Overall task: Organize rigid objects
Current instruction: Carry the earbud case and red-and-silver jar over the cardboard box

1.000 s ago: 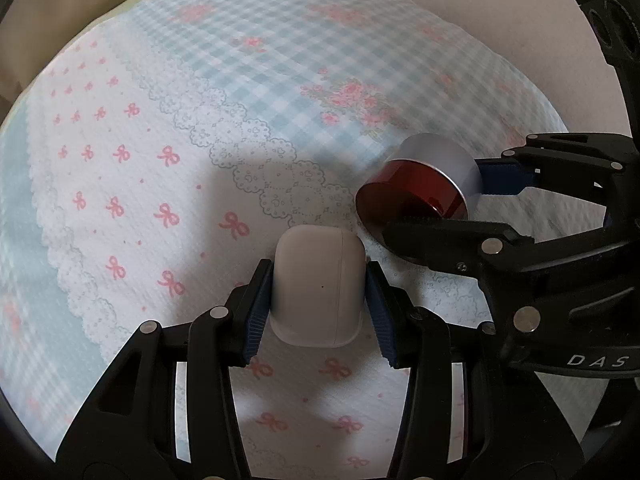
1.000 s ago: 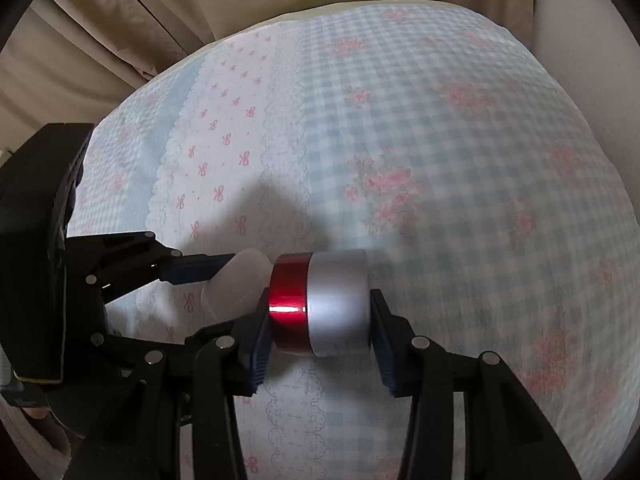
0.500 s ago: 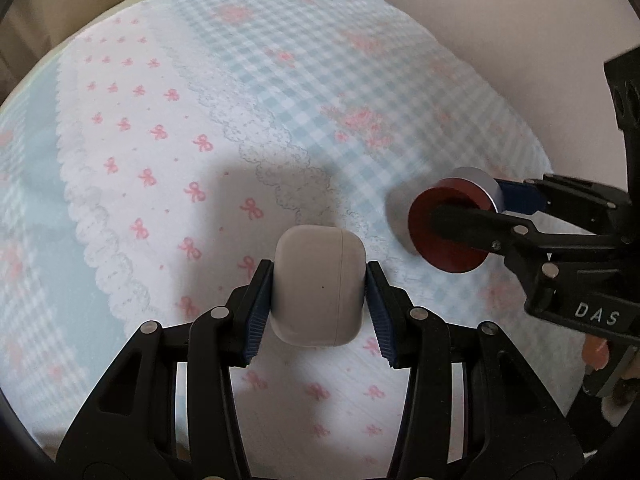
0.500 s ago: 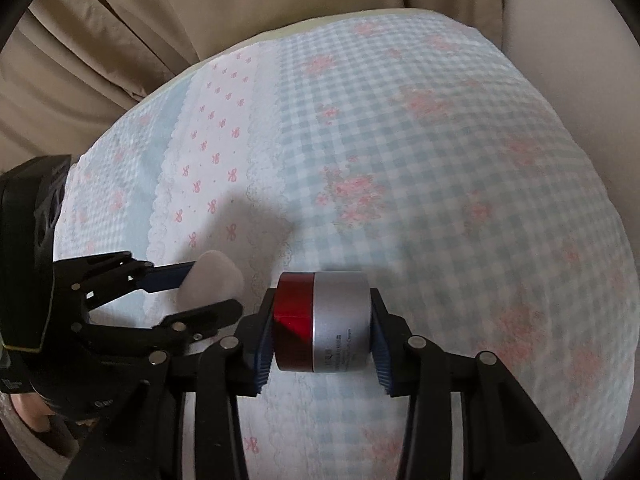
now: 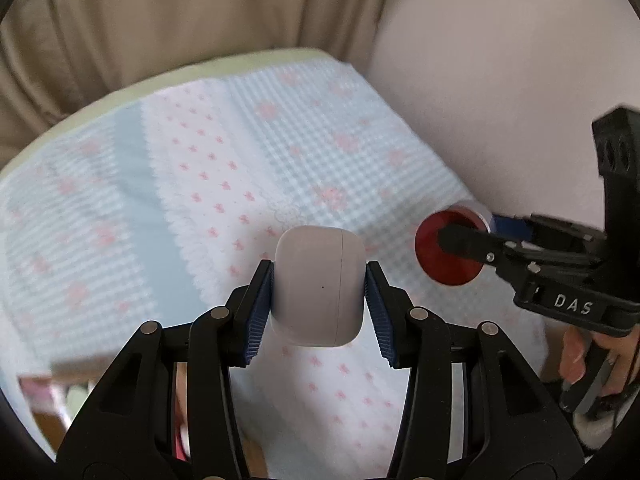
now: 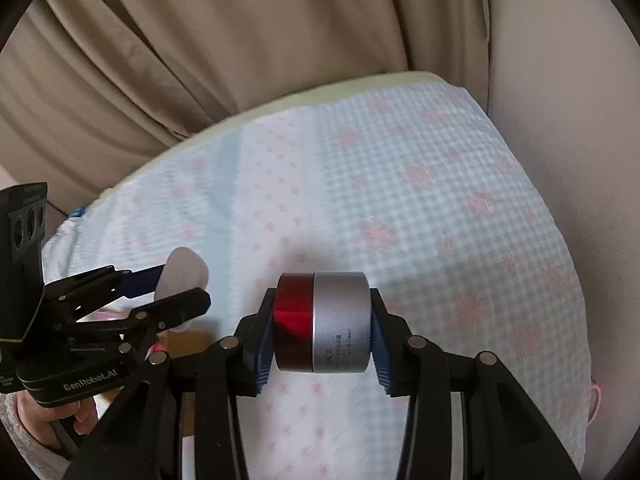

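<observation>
My left gripper (image 5: 319,305) is shut on a white earbud case (image 5: 319,286), held upright well above the patterned cloth (image 5: 192,184). My right gripper (image 6: 321,324) is shut on a round cream jar (image 6: 322,322) with a red part and a silver part, lying on its side between the pads. In the left wrist view the jar (image 5: 450,254) and the right gripper (image 5: 476,238) show at the right. In the right wrist view the case (image 6: 182,276) and the left gripper (image 6: 176,288) show at the left.
The pastel cloth (image 6: 400,200) with bows and checks covers a raised surface below both grippers. Beige curtains (image 6: 240,40) hang behind it and a pale wall (image 5: 500,60) stands at the right. A person's hand (image 5: 580,356) holds the right gripper.
Both grippers have lifted up and back from the cloth with their objects. The curtains and wall have come into view. The grippers have drawn farther apart.
</observation>
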A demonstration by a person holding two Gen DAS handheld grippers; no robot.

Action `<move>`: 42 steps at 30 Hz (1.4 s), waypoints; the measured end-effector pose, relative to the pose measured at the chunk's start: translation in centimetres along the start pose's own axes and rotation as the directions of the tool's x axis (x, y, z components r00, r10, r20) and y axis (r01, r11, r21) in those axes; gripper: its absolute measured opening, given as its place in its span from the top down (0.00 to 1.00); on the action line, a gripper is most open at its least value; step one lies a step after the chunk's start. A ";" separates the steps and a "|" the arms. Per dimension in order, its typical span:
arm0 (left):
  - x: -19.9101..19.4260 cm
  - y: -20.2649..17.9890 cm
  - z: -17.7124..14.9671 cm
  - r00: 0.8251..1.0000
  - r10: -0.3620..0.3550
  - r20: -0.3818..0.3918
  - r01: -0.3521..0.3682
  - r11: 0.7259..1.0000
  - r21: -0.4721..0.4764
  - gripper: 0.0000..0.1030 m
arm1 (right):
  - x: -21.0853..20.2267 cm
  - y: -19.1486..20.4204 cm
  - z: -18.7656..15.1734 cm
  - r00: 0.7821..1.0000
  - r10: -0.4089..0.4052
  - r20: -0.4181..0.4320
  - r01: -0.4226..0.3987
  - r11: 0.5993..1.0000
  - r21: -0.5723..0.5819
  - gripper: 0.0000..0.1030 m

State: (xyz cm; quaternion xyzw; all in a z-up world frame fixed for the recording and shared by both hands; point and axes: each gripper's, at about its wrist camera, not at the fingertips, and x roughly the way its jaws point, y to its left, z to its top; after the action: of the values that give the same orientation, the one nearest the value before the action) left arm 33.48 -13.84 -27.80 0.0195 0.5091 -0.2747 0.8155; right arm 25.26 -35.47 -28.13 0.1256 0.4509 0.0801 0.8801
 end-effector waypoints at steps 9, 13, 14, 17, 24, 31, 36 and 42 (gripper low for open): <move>-12.4 1.6 -3.6 0.992 0.119 0.049 -0.112 0.987 -0.117 0.59 | -7.6 8.1 -0.7 0.996 0.091 -0.010 -0.091 0.992 -0.090 0.63; -16.6 4.1 -6.6 0.986 0.155 0.058 -0.142 0.974 -0.175 0.59 | -8.8 12.4 -1.4 0.992 0.123 -0.019 -0.125 0.983 -0.131 0.63; -17.5 5.3 -7.5 0.985 0.163 0.058 -0.149 0.970 -0.194 0.59 | -8.9 13.7 -1.7 0.991 0.129 -0.021 -0.131 0.982 -0.137 0.63; -19.4 8.1 -9.7 0.984 0.168 0.054 -0.151 0.962 -0.228 0.59 | -8.7 16.4 -2.6 0.989 0.147 -0.029 -0.150 0.980 -0.128 0.63; -20.7 15.4 -14.0 0.990 0.139 0.010 -0.133 0.963 -0.235 0.59 | -5.7 22.7 -5.1 0.989 0.135 -0.061 -0.138 0.989 -0.052 0.63; -19.3 23.0 -17.8 0.995 0.081 -0.063 -0.092 0.976 -0.196 0.59 | -0.8 27.3 -8.6 0.990 0.074 -0.120 -0.064 0.995 0.082 0.63; -16.4 27.1 -19.8 0.988 0.065 -0.137 -0.086 0.984 -0.154 0.59 | 3.1 29.3 -10.5 0.986 0.041 -0.164 -0.014 0.986 0.163 0.63; -12.3 30.5 -20.8 0.979 0.048 -0.198 -0.082 0.983 -0.164 0.59 | 8.1 30.1 -11.8 0.972 0.010 -0.233 0.036 0.981 0.193 0.63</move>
State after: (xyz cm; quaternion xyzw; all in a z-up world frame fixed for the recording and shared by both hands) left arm 26.68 23.78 -35.06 -0.0072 0.6065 -0.2000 0.7695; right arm 19.55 -2.85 -32.16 0.1984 0.5576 0.0437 0.8049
